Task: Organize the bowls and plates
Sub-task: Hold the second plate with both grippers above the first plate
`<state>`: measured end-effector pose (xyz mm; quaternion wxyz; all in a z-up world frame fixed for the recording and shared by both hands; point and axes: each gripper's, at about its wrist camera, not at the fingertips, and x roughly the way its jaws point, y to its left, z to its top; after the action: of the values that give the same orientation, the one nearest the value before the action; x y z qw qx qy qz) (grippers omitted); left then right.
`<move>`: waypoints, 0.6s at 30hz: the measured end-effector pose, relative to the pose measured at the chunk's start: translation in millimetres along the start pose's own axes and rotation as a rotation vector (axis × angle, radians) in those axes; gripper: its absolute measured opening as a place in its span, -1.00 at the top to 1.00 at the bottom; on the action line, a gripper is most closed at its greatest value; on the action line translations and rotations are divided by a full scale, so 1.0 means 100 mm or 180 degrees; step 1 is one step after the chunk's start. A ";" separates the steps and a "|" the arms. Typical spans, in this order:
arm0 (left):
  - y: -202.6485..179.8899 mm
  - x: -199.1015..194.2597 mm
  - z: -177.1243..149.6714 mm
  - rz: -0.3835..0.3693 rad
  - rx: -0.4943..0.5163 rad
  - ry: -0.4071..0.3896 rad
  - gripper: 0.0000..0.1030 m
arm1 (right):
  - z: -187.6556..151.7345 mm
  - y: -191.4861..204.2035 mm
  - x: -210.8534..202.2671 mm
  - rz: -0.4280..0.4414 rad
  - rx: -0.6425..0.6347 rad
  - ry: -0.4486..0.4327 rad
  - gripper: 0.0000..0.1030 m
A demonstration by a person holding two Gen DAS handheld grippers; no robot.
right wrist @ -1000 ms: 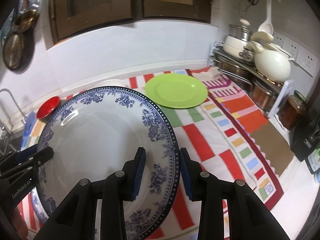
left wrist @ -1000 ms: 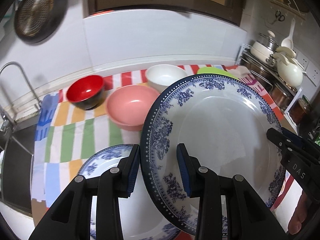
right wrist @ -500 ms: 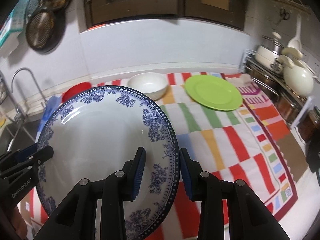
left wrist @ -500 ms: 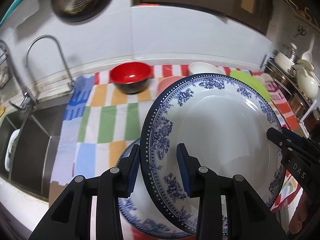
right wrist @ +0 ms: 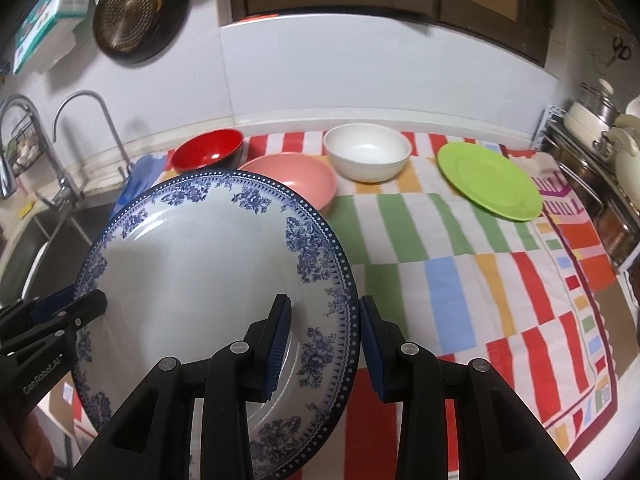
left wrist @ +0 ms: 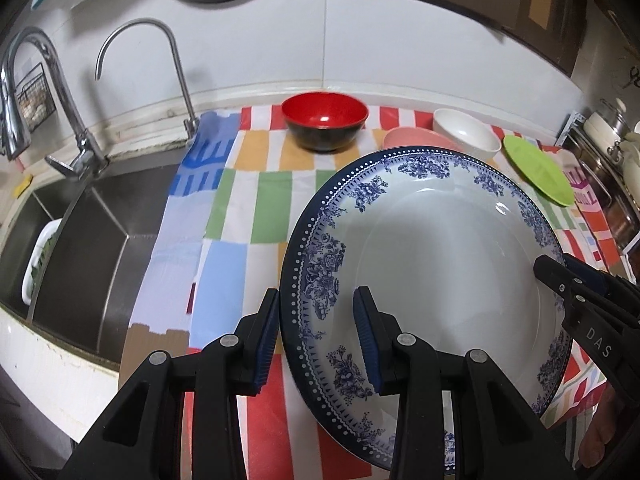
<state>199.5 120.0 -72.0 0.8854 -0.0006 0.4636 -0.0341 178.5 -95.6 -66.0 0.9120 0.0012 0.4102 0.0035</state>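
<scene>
A large blue-and-white floral plate (left wrist: 432, 264) is held between both grippers above the striped cloth. My left gripper (left wrist: 316, 336) is shut on its left rim. My right gripper (right wrist: 324, 344) is shut on its right rim; the plate also shows in the right wrist view (right wrist: 200, 264). Behind it stand a red bowl (left wrist: 324, 118), a pink bowl (right wrist: 296, 178), a white bowl (right wrist: 366, 152) and a green plate (right wrist: 488, 174). A second blue-and-white plate peeks out under the held one (left wrist: 448, 456).
A steel sink (left wrist: 76, 236) with two taps (left wrist: 120, 40) lies to the left of the cloth (right wrist: 460, 292). A rack with pots and a white kettle (right wrist: 624, 148) stands at the right. Pans hang on the wall (right wrist: 128, 16).
Both grippers have carried the held plate to the left, toward the sink side. The sink and taps have come into view; the lower blue plate is now mostly hidden under the held one.
</scene>
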 end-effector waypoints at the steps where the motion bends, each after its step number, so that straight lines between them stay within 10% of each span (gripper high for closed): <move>1: 0.01 0.01 -0.01 0.0006 -0.0006 0.0015 0.28 | -0.01 0.01 0.01 0.0011 -0.0007 0.0018 0.31; 18: 0.07 0.37 -0.18 0.0039 -0.0052 0.0359 0.28 | -0.16 0.10 0.36 0.0070 -0.0059 0.0382 0.31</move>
<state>206.3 125.7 -112.9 0.8580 -0.0030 0.5130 -0.0248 189.8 -85.2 -103.5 0.8856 -0.0029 0.4641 0.0174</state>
